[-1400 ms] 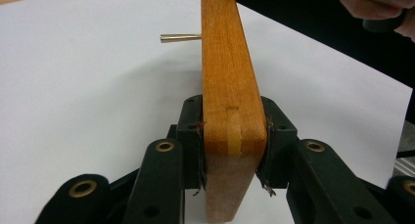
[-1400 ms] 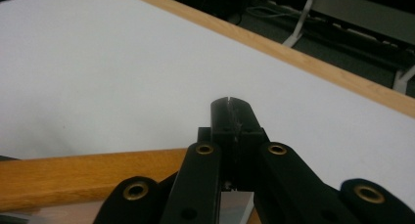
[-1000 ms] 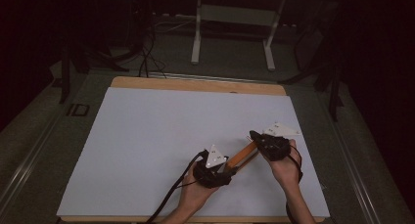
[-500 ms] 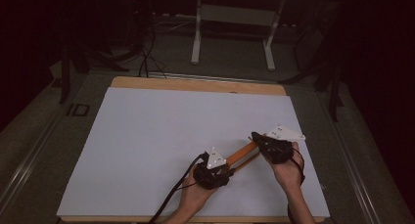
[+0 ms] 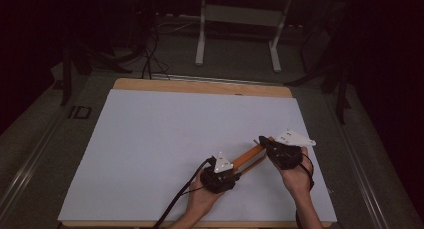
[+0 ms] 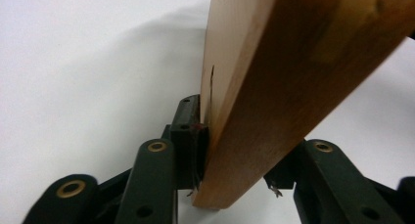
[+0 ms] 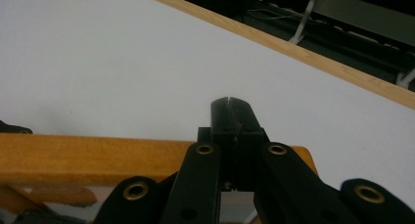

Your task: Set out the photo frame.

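Since the earlier frame the left hand-held gripper (image 5: 220, 175) has sunk a little beside the wooden board (image 5: 248, 157), and its jaws have just been closing with the board's end between them. From the high view, the board lies slanted on the white counter (image 5: 165, 139) near the front right, spanning between the two hands; the right hand-held gripper (image 5: 280, 151) sits at its far end. Along the left gripper view, the board (image 6: 274, 87) stands on edge between the jaws; one pad touches its face, while the other seems just clear, though that side is partly hidden. Along the right gripper view, the jaws are pressed together above the board (image 7: 88, 158).
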Demonstrator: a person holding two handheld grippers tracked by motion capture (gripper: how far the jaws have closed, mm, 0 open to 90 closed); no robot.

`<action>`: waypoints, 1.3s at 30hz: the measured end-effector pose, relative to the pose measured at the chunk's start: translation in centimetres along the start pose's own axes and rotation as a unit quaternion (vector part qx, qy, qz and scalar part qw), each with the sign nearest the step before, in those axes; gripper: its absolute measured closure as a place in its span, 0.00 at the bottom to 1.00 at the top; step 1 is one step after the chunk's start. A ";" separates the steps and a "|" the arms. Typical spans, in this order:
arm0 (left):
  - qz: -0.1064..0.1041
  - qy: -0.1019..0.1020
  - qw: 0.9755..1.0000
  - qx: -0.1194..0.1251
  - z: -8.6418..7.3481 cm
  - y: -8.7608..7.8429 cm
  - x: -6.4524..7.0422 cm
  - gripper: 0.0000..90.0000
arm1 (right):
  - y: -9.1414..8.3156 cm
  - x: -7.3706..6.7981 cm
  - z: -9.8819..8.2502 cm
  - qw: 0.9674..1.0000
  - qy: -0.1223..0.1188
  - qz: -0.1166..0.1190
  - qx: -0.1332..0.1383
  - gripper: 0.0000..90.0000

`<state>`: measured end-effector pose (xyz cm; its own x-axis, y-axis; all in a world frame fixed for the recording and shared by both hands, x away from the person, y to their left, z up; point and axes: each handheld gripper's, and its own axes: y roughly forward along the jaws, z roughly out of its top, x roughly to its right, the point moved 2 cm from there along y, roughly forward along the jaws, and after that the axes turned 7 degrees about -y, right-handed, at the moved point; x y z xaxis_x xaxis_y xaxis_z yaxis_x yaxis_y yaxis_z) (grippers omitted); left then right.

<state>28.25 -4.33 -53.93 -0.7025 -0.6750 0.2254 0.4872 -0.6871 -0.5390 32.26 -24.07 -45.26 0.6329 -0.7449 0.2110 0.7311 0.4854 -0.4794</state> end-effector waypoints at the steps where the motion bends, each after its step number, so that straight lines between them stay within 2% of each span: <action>1: 0.003 0.005 1.000 0.001 0.0 0.0 0.0 0.74 | -0.1 0.0 0.0 1.000 0.001 0.000 0.000 1.00; 4: 0.009 0.012 1.000 -0.002 0.2 -0.1 -0.1 0.76 | -0.3 0.1 0.1 1.000 0.003 -0.002 0.005 1.00; 6: 0.006 0.008 1.000 -0.005 0.3 -0.1 -0.2 0.76 | -0.5 0.1 0.1 1.000 0.002 -0.001 0.009 1.00; 12: 0.001 0.014 1.000 -0.007 0.7 -0.6 -0.4 0.77 | -1.1 0.0 0.1 1.000 0.001 -0.002 0.017 1.00; 20: -0.014 0.000 1.000 0.001 1.9 -1.9 -0.9 0.77 | -1.9 0.4 -0.2 1.000 0.007 -0.007 0.024 1.00; 30: -0.030 -0.028 0.999 0.030 3.6 -4.2 -2.5 0.77 | -1.8 0.5 -0.5 1.000 0.014 -0.002 0.021 1.00; 39: -0.036 -0.026 0.998 0.040 4.4 -5.8 -3.6 0.77 | -1.6 0.3 -0.5 1.000 0.006 0.005 0.019 1.00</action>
<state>30.24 0.86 -48.06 -0.7105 -0.6343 0.3048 0.4777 -0.7528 -0.4529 31.18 -25.30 -44.88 0.6377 -0.7448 0.1967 0.7339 0.5099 -0.4488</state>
